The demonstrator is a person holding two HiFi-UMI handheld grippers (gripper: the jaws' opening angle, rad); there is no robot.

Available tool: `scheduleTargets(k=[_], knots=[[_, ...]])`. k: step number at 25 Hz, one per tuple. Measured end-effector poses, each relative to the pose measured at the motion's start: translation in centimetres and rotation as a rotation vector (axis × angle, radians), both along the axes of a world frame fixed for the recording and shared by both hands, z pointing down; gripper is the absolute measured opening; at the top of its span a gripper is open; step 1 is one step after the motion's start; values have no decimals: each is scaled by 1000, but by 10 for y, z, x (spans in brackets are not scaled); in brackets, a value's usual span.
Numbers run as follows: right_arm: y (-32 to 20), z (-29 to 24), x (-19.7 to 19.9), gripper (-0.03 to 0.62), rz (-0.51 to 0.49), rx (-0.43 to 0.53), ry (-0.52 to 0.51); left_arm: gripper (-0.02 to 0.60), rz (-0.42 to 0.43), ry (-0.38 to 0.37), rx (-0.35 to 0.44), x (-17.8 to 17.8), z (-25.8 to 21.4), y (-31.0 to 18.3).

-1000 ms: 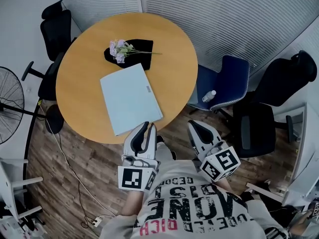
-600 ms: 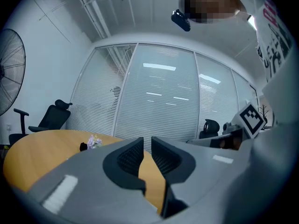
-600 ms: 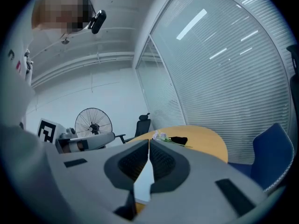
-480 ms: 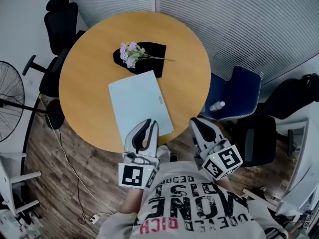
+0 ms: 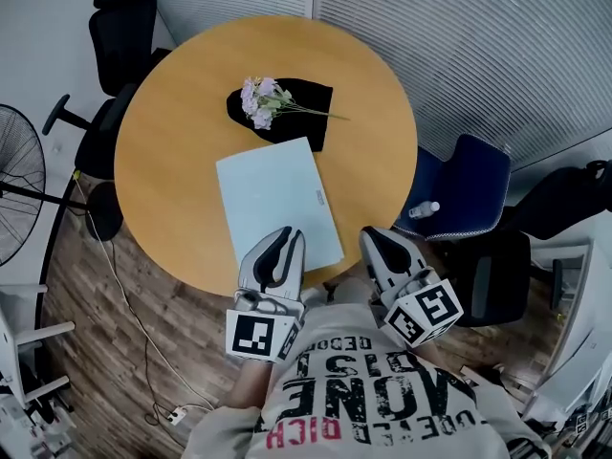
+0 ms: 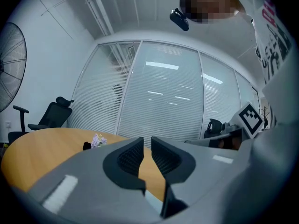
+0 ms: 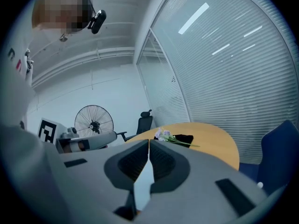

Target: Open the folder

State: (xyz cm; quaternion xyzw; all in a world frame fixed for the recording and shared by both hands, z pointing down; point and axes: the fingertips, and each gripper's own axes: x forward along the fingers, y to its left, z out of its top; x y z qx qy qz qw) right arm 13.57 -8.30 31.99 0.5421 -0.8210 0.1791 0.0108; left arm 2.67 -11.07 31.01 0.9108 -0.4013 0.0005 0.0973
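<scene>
Folder: a thin, pale blue folder (image 5: 277, 204), rectangular, lying shut and flat with its cover facing up. A small pale tab or label sits near its right long edge.
Folder's place: on the near half of the round wooden table (image 5: 172, 161), turned at an angle to the person. Its near short edge lies close to the table's rim.
Left gripper (image 5: 284, 242): held level, with its tips over the folder's near edge. I cannot tell whether they touch the cover. Its own view shows the two jaws a narrow slit apart, with nothing between them.
Right gripper (image 5: 371, 242): held at the table's rim, to the right of the folder and off it. Its jaws meet at the tips and nothing is clamped between them.
Marker cubes: one sits at the back of each gripper, close to the person's printed shirt.
Black cloth (image 5: 306, 98): lies on the far half of the table, just beyond the folder's far edge.
On the cloth: a small bunch of pale purple flowers (image 5: 260, 98), with the stems pointing right.
Blue chair (image 5: 469, 185): stands to the right of the table, apart from the folder.
Bottle (image 5: 425, 209): small and clear with a white cap, it lies on the blue chair's seat. What it holds I cannot make out.
Fan (image 5: 19, 194): stands on the floor at the left, well apart from the table.
</scene>
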Motion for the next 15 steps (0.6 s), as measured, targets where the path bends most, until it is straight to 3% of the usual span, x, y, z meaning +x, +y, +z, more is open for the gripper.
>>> scheduleTargets(k=[15], knots=[[-36, -2, 8, 12, -116, 3, 1, 61, -139, -7, -9, 0, -1, -15]])
